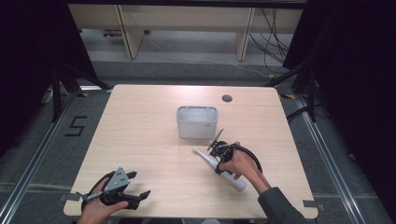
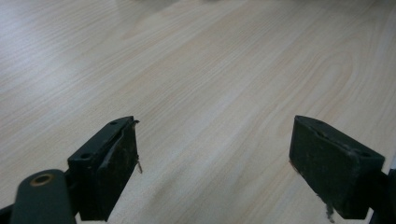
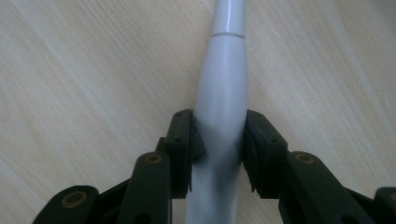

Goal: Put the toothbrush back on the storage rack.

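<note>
The electric toothbrush [image 1: 219,164] lay flat on the desk [image 1: 149,135], just in front of the grey container [image 1: 196,122] and a little to its right, with its thin brush end pointing toward the container's near wall and its thick handle end pointing away toward the desk's near edge. The right gripper [image 1: 216,154] sat over the middle of the toothbrush, its jaws pressed against both sides of the white handle [image 3: 222,116], pinching it. The left gripper [image 1: 139,185] rested well apart from the container, near the desk's front left corner, held in the person's left hand [image 1: 98,210]. Its jaws stood spread wide with bare desk wood [image 2: 210,93] between them and nothing in their grasp.
</note>
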Motion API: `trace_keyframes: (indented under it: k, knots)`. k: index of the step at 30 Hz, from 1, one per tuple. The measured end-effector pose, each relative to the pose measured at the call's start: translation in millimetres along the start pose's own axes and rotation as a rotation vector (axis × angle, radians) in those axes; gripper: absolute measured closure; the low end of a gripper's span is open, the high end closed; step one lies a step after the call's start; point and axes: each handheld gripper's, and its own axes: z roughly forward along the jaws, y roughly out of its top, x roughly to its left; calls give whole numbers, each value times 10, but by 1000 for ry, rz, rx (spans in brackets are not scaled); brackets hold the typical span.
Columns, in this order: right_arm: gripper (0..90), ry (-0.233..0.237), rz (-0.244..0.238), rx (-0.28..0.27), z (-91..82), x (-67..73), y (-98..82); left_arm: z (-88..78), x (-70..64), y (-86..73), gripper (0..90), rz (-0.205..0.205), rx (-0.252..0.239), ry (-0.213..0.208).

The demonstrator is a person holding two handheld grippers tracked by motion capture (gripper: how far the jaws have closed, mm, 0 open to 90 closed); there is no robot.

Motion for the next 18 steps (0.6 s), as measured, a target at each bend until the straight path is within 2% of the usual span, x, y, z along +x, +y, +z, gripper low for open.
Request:
trace_keyframes:
  k: [1, 2, 3, 4, 9, 11, 12, 15, 16, 17, 18]
  knots:
    - [660, 1, -11, 8, 0, -4, 7, 1, 0, -1, 148, 0, 0, 0]
    - [661, 3, 13, 23, -2, 17, 20, 1, 0, -2, 148, 0, 0, 1]
    - [661, 10, -10, 27, -9, 9, 30, 0, -1, -1, 148, 0, 0, 1]
    - [662, 5, 4, 35, -9, 32, 48, 0, 0, 1, 148, 0, -1, -1]
    - [662, -6, -23, 65, -4, 41, 97, -2, -1, -1, 148, 2, 0, 3]
    - [662, -15, -15, 80, -3, 61, 110, 1, 3, 2, 148, 3, -1, 1]
    - [662, -15, -37, 78, 3, 53, 116, -2, 0, 0, 148, 2, -1, 5]
    - [663, -26, -30, 86, 5, 79, 126, -7, 8, 1, 148, 11, 5, 4]
    - [664, -46, -74, 85, 16, 47, 122, -4, 8, 2, 148, 7, 2, 3]
    - [664, -45, -80, 85, 18, 43, 122, -5, 8, 1, 148, 9, 3, 4]
    - [665, -32, -57, 85, 14, 63, 126, -6, 9, 1, 148, 10, 5, 4]
